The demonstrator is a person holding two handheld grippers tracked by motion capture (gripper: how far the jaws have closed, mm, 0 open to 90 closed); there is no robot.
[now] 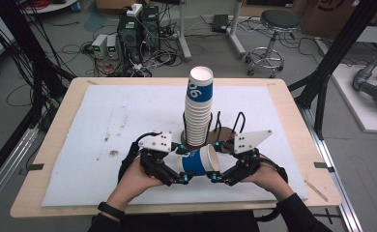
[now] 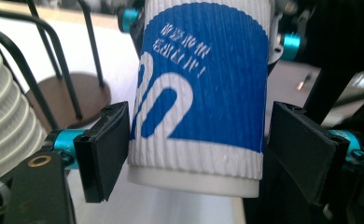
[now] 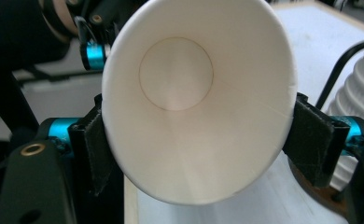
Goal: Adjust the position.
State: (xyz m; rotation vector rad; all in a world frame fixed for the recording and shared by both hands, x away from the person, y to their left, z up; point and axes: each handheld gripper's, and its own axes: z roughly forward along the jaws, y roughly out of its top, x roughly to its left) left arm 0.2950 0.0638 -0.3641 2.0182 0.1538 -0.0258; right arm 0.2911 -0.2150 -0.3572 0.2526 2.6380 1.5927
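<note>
From the high view, I hold my two grippers close together at the near edge of the white mat (image 1: 104, 125) on the wooden table (image 1: 56, 121). Between them lies a blue-and-white paper cup (image 1: 198, 160), tipped on its side with its open mouth facing my right gripper (image 1: 214, 162) and its base toward my left gripper (image 1: 181, 164). Just behind the cup stands a tall stack of cups (image 1: 198, 108), nested upright in a wire holder (image 1: 225, 128) with a round brown base; the topmost cup carries the same blue band and its mouth is open, with nothing visible inside.

In the left gripper view, the cup (image 2: 201, 93) fills the space between my jaws, base end nearest the camera. The left jaw's pad touches the ribbed wall; the right jaw's pad sits just beside the wall and I cannot tell whether it presses it, so I cannot say if this gripper is truly clamped. The stack (image 2: 5, 112) and the holder's black wires (image 2: 40, 79) stand off to the left.

In the right gripper view, I look straight into the cup (image 3: 194, 93): white inside, empty down to its round bottom. Both pads press the rim, which is squeezed slightly oval, so my right gripper grips the cup. The stack (image 3: 362, 88) shows at the right edge.
</note>
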